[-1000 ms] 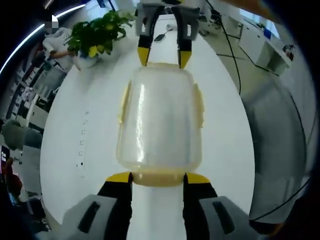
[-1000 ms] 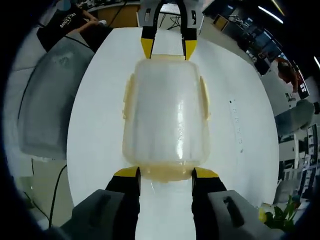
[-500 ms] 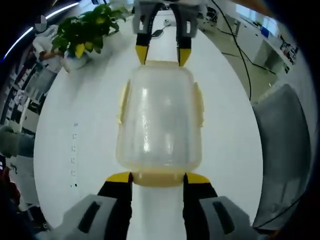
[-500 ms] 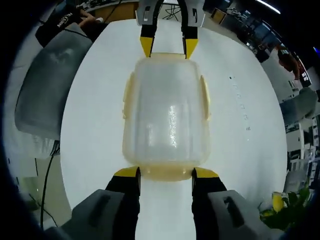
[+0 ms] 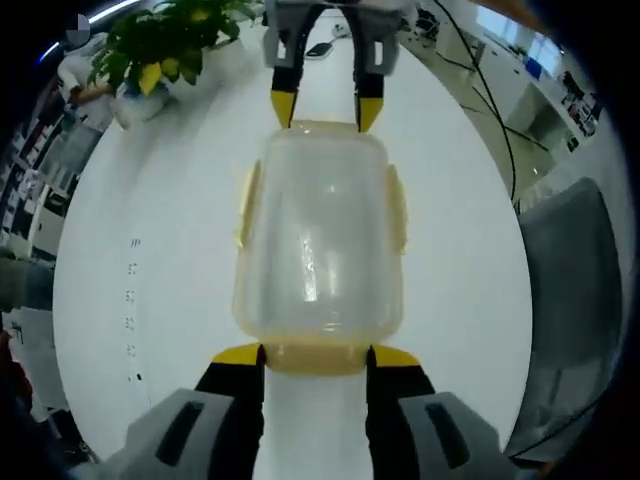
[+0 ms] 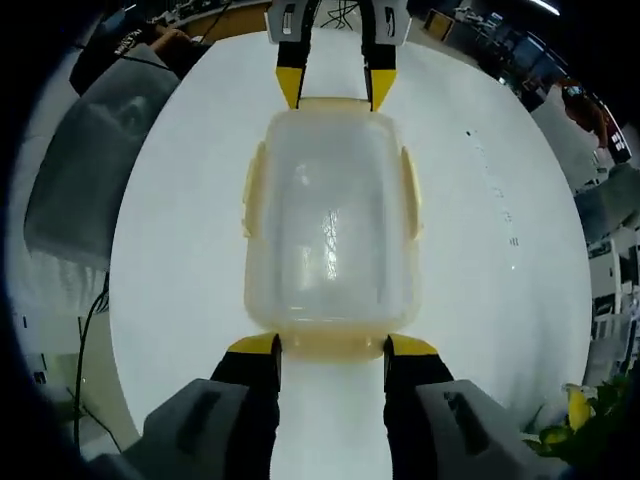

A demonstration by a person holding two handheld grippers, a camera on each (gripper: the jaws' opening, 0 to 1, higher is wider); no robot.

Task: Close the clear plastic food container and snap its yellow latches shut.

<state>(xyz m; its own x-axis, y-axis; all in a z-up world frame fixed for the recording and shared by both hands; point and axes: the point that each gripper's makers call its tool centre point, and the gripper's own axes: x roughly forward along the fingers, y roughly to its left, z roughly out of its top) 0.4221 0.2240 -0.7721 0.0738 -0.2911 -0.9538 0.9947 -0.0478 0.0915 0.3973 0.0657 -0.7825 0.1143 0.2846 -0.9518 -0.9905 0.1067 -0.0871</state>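
The left gripper point(image 5: 316, 352) stands with its yellow-tipped jaws parted about the near short end of the clear plastic food container point(image 5: 320, 235), one tip at each corner of the yellow end latch point(image 5: 316, 356); whether the tips press on it cannot be told. The right gripper point(image 6: 331, 346) stands the same way at the opposite short end, jaws spread to either side of that end's latch point(image 6: 330, 345). Each gripper shows in the other's view at the far end of the box, so the two face one another along the container's long axis.

The container sits on the white table point(image 5: 150, 230) with its lid seated on top. The long-side latches point(image 6: 254, 190) lie along the flanks, apparently not yet pressed flat. Both end latches lie directly ahead of their tools, equally near, so either hand could press first. A potted plant point(image 5: 165, 45) stands far left in the left gripper view.
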